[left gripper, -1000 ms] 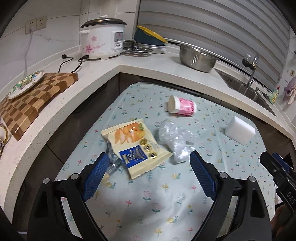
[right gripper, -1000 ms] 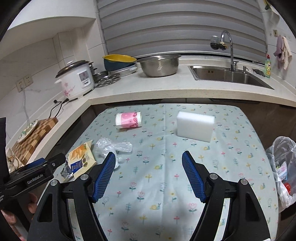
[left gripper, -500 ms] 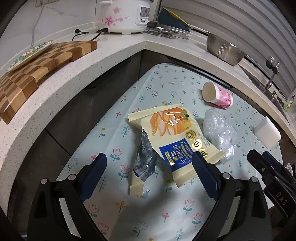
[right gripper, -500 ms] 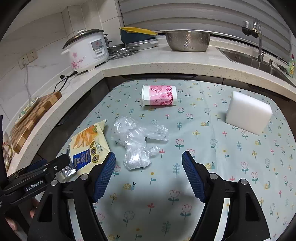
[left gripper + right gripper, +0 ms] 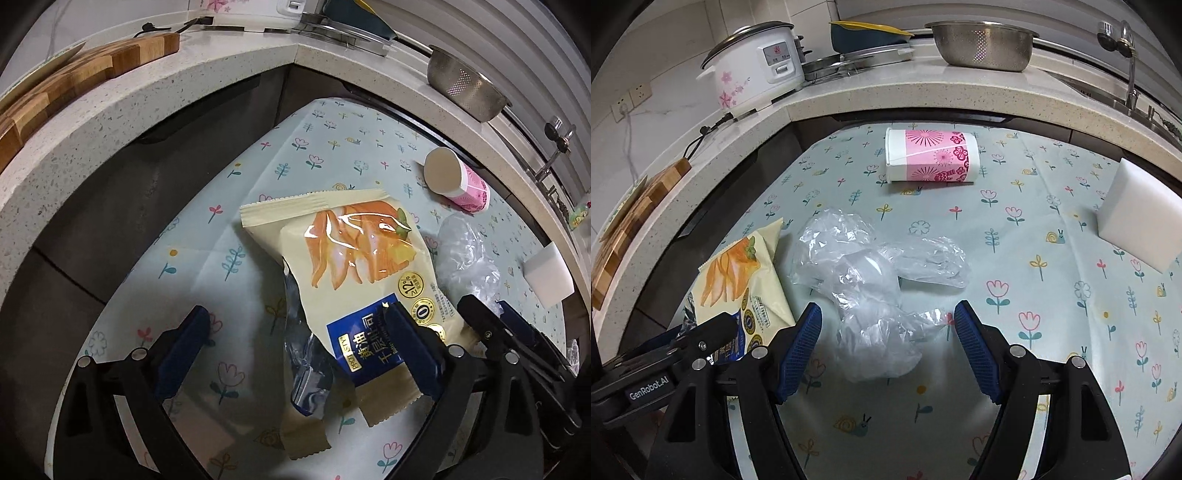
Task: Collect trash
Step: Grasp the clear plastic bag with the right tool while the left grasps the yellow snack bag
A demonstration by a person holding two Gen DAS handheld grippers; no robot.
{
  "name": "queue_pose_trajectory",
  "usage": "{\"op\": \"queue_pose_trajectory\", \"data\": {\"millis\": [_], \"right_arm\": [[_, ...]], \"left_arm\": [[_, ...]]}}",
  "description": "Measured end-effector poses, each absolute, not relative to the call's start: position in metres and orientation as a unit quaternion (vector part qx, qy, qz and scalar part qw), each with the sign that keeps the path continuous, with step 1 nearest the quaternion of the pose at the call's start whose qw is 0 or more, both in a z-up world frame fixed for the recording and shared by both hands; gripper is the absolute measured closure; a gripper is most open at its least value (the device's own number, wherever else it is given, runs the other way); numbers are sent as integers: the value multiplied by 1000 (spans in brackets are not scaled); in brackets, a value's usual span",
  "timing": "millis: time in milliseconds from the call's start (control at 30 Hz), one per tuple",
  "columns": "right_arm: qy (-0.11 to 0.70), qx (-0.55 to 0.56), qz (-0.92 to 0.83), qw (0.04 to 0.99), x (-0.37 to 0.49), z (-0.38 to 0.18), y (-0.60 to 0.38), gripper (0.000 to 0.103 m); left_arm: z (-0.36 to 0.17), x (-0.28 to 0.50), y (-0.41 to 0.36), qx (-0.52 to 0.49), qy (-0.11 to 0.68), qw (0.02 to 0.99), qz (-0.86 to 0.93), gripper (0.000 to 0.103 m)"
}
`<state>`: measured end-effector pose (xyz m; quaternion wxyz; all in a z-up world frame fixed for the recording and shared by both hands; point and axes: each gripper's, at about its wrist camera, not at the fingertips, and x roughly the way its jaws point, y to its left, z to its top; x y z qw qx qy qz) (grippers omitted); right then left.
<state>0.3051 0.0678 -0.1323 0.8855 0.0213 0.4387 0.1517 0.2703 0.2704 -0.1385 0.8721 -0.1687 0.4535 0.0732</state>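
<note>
- The left gripper point(image 5: 299, 347) hung low over the table point(image 5: 332, 147) with its jaws released and spread wide, bracketing the torn near end of the snack wrapper point(image 5: 354, 266); the wide spread probably allowed for the flat, broad packet.
- The wrapper lay flat toward the table's 9 o'clock side in the right wrist view, its ripped foil end nearest the jaws, likely the easiest edge to pinch.
- The right gripper point(image 5: 888, 350) was likewise unclenched, straddling the crumpled plastic bag point(image 5: 875, 280), which sat just beside the wrapper at its 3 o'clock.
- The paper cup point(image 5: 931, 160) lay tipped on its side at 12 o'clock, well apart from both grippers.
- The white sponge point(image 5: 1137, 218) rested at 2 o'clock, probably not trash.
</note>
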Motion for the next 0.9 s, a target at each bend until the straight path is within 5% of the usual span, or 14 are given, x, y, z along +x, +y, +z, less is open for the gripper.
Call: {"op": "queue_pose_trajectory", "data": {"millis": [167, 233, 333, 900], "right_arm": [[445, 20, 158, 881, 304, -137, 68, 62], [446, 20, 161, 880, 302, -136, 67, 69], [440, 24, 160, 883, 295, -131, 62, 71], [384, 60, 116, 914, 248, -66, -17, 72]], "left_arm": [[-137, 275, 260, -155, 450, 877, 57, 44], [-137, 276, 256, -159, 453, 876, 41, 70], [-136, 276, 251, -161, 457, 874, 29, 96], [-74, 244, 186, -129, 416, 900, -28, 103]]}}
